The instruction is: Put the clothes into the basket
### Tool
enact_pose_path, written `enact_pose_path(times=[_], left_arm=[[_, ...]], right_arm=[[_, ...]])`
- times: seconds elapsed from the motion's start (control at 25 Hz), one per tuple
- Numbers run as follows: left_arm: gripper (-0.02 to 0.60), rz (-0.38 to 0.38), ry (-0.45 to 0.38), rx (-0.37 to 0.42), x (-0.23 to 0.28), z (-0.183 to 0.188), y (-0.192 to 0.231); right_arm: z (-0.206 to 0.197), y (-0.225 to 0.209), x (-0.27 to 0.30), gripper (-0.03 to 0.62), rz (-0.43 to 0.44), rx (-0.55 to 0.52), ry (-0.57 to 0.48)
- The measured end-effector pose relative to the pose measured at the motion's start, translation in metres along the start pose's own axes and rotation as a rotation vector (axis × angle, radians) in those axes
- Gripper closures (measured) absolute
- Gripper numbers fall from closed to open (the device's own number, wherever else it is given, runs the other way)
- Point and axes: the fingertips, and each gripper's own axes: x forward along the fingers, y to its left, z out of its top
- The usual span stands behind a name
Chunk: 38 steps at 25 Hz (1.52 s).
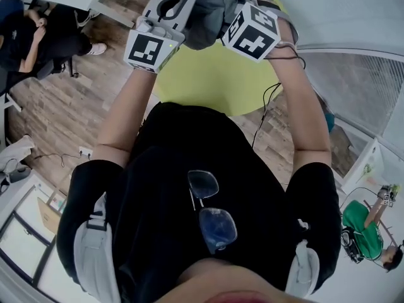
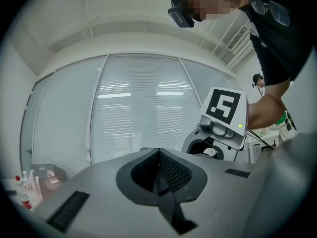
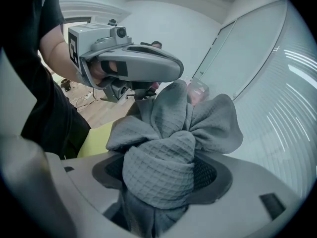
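Grey waffle-weave cloth (image 3: 159, 168), likely soft and light, sits pinched at its bunched middle in the jaws of my right gripper (image 3: 161, 181); those of my left gripper (image 2: 159, 175) are pressed together.

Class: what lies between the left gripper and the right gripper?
A bunched grey waffle-weave cloth, seen in the head view; the right gripper is clamped on it.
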Motion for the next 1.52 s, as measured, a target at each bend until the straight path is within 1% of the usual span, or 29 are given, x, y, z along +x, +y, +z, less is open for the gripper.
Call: enact_pose_path(times=[0.08, 0.24, 0.36, 0.44, 0.52, 0.64, 0.76, 1.0, 1.08, 1.24, 1.4, 1.52], left_arm=[[0.571, 0.007, -0.007, -0.003, 0.002, -0.005, 0.013], [0.571, 0.010, -0.052, -0.032, 0.012, -0.021, 0.035], [0.571, -0.001, -0.025, -0.053, 0.017, -0.046, 0.049], [0.571, -0.010, 0.007, -0.076, 0.019, -0.065, 0.055], [0.571, -0.007, 0.018, -0.094, 0.021, -0.077, 0.061], [0.571, -0.007, 0.037, -0.095, 0.028, -0.086, 0.064], [0.571, -0.023, 0.062, -0.099, 0.034, -0.101, 0.068], [0.571, -0.047, 0.111, -0.142, 0.040, -0.154, 0.080], [0.571, -0.052, 0.121, -0.143, 0.043, -0.160, 0.077], [0.571, -0.071, 0.135, -0.137, 0.050, -0.155, 0.066], [0.571, -0.082, 0.142, -0.159, 0.052, -0.170, 0.067], [0.571, -0.086, 0.144, -0.151, 0.051, -0.178, 0.073]], right_arm=[[0.006, -0.014, 0.012, 0.238, -0.020, -0.004, 0.001], [0.014, -0.040, 0.039, 0.238, -0.076, -0.008, -0.007], [0.019, -0.049, 0.068, 0.238, -0.079, -0.003, -0.015], [0.017, -0.049, 0.088, 0.238, -0.065, 0.004, -0.003], [0.013, -0.047, 0.105, 0.238, -0.046, 0.013, 0.012], [0.001, -0.049, 0.120, 0.238, -0.030, 0.034, 0.027], [-0.007, -0.051, 0.136, 0.238, -0.017, 0.053, 0.048], [-0.024, -0.045, 0.203, 0.238, 0.009, 0.085, 0.099], [-0.029, -0.040, 0.213, 0.238, 0.021, 0.084, 0.105], [-0.032, -0.031, 0.213, 0.238, 0.052, 0.097, 0.099], [-0.030, -0.027, 0.226, 0.238, 0.082, 0.121, 0.085], [-0.030, -0.019, 0.238, 0.238, 0.118, 0.139, 0.078]])
